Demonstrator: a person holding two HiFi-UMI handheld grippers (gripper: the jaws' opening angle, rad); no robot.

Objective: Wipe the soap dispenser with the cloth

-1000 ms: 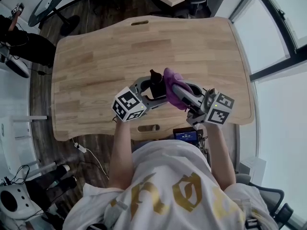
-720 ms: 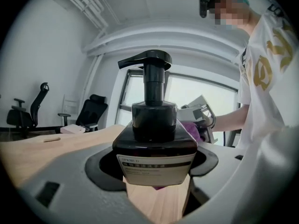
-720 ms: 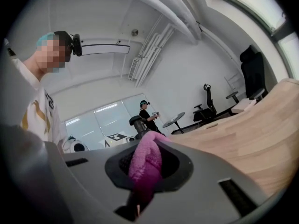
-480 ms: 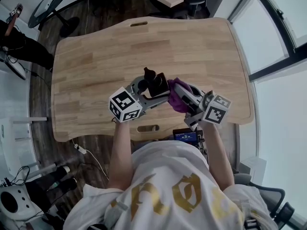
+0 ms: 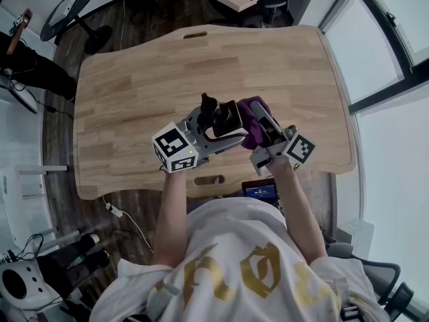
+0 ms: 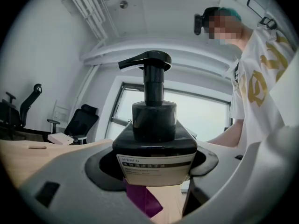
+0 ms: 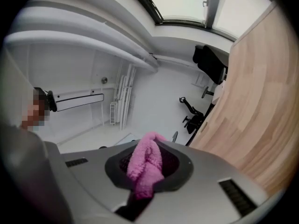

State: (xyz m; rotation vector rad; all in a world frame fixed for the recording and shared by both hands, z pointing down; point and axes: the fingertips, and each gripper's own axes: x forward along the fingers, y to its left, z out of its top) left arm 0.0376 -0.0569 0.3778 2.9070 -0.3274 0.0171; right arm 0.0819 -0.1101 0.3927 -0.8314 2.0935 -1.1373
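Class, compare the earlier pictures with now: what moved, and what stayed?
The right gripper drew the purple cloth back toward the person beside the soap dispenser, then pushed it forward again. Both grips stayed: left gripper on the dispenser, right on the cloth.

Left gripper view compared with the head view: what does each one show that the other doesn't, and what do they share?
Only the left gripper view: the white printed label on the soap dispenser, its black pump in profile, and a window behind.

Only the head view: the whole wooden table, and the right hand-held gripper shut on the purple cloth beside the dispenser.

Both: the soap dispenser clamped in the left hand-held gripper, and part of the purple cloth.
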